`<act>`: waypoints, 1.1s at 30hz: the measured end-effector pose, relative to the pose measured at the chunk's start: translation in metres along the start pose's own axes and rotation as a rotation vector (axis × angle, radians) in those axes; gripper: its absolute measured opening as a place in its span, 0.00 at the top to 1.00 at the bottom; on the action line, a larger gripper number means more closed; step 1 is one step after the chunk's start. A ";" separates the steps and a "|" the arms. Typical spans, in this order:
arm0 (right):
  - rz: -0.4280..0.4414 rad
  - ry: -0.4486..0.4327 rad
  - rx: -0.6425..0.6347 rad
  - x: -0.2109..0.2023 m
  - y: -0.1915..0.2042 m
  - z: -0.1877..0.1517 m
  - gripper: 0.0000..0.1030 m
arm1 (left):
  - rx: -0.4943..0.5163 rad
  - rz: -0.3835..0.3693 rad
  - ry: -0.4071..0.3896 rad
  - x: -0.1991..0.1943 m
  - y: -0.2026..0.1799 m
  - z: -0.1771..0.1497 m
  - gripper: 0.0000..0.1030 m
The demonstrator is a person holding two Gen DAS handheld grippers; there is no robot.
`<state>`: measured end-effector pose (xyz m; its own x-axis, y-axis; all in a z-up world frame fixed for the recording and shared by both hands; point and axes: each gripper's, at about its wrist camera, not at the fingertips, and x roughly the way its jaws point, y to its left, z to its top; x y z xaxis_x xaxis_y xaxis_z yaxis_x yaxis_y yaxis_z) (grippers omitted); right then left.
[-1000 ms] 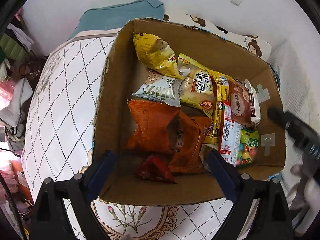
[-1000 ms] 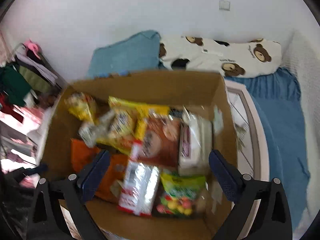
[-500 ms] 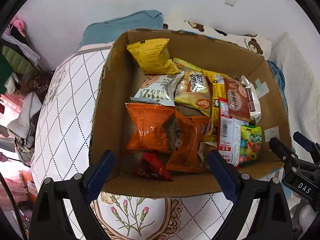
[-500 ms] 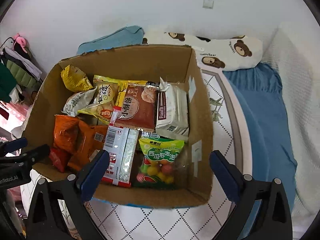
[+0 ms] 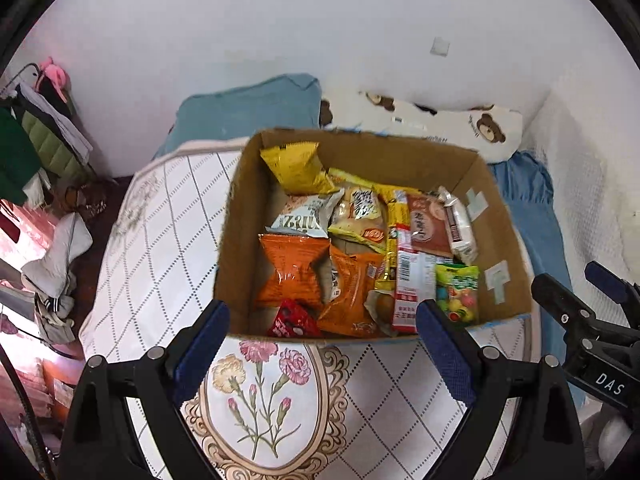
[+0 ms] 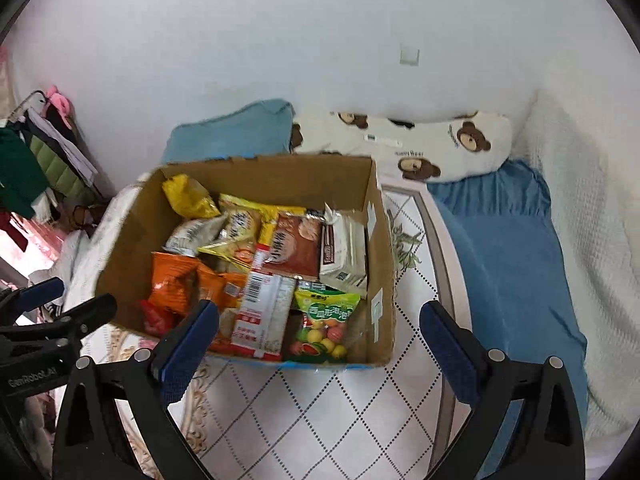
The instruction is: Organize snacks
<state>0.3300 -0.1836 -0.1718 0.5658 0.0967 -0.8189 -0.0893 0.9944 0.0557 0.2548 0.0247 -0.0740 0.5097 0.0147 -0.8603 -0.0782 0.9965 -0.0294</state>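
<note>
Pulling both grippers back: left gripper and right gripper released, empty; cardboard box now smaller, frame centre on bed, snacks inside. We judge packing finished.

Box packed w/ snacks, open top; quilt in front free.

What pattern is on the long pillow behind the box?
Cream with brown bear faces on the long pillow; clearest in the right wrist view.
</note>
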 end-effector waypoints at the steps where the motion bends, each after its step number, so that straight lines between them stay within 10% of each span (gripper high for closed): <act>1: 0.003 -0.016 -0.004 -0.009 0.002 -0.001 0.01 | -0.002 0.001 -0.013 -0.008 0.000 -0.002 0.08; 17: 0.079 -0.178 -0.016 -0.159 0.014 -0.054 0.00 | 0.004 0.016 -0.201 -0.125 0.000 -0.058 0.08; 33: 0.070 -0.220 -0.022 -0.208 0.007 -0.072 0.00 | -0.020 -0.024 -0.232 -0.149 -0.004 -0.073 0.00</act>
<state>0.1530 -0.2001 -0.0418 0.7225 0.1740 -0.6691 -0.1505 0.9842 0.0935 0.1165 0.0127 0.0170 0.6944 0.0116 -0.7195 -0.0797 0.9950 -0.0608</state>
